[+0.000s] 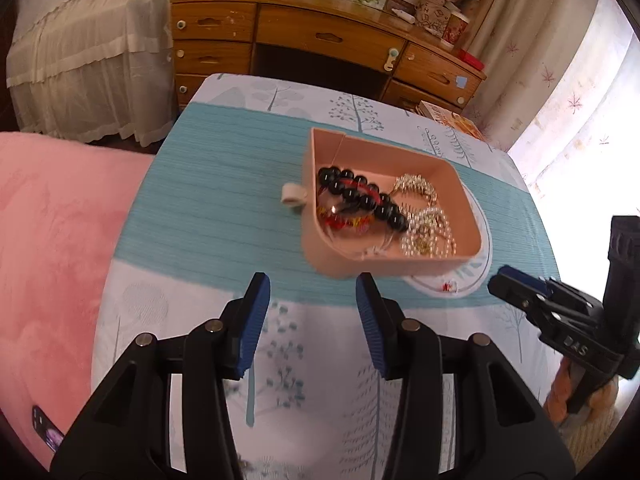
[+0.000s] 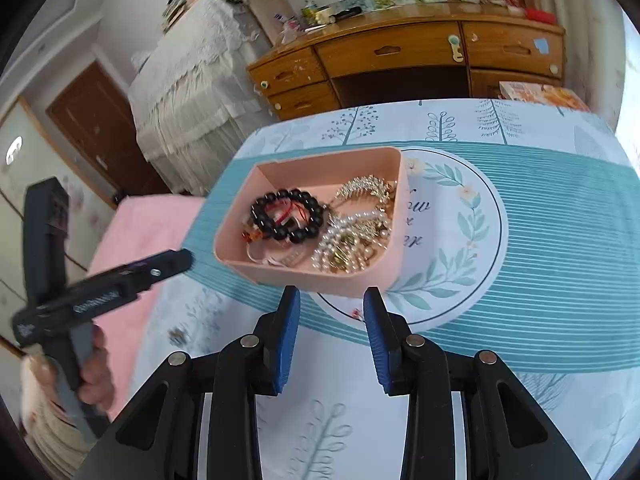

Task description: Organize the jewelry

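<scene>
Right wrist view: pink tray (image 2: 256, 268) of jewelry before both grippers' spread, empty jaws, wooden desk (image 2: 404, 52) beyond.

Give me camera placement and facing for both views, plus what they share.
Left wrist: sits on the left gripper, looks forward and down at the pink tray on the table; own open fingers at bottom, right gripper at right edge.
Right wrist: sits on the right gripper, faces the same pink tray; own open fingers at bottom, left gripper and the hand holding it at left.
Shared: tray, black bead bracelet, pearl jewelry, wooden desk.
</scene>
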Demonstrator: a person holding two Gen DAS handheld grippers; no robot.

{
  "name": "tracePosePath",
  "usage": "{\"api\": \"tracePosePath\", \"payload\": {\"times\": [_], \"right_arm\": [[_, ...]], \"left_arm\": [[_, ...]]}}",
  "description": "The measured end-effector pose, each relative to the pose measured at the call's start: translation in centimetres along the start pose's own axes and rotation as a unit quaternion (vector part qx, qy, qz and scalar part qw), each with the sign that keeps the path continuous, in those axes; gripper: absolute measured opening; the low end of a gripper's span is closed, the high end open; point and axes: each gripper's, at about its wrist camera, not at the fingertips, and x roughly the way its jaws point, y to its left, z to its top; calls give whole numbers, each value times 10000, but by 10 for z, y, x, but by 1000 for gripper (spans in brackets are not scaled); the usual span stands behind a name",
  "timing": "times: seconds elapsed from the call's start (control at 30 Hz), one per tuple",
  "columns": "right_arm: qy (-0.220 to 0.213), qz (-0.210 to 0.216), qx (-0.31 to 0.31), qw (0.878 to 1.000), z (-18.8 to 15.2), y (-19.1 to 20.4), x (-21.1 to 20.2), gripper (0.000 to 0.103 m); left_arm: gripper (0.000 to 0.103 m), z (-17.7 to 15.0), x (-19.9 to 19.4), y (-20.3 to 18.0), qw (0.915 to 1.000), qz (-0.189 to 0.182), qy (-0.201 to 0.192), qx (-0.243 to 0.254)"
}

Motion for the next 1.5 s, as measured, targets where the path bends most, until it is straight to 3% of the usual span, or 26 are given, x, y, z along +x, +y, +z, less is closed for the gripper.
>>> {"api": "tracePosePath", "payload": {"times": [0.23,0.47,0.9,1.1,1.5], "right_arm": [[161,-415,-1277,9908,-18,7,25,33],[380,-651,-2075,9753,-31,12,60,33],[338,-438,-2418,9688,-24,9,71,33],[400,-315,-2651,9629,-37,19,69,33],[260,-314,-2588,9651,-35,17,71,29]], "left_arm": [[42,-64,-8,-3,9997,-215,91,-25],[42,-94,-6,-4,9991,-375,174,-20],[42,-103,-6,0,9979,-603,189,-166],[42,-104,-9,-10,9982,-582,113,-15],[42,-106,0,-10,9977,-630,237,-25]]}}
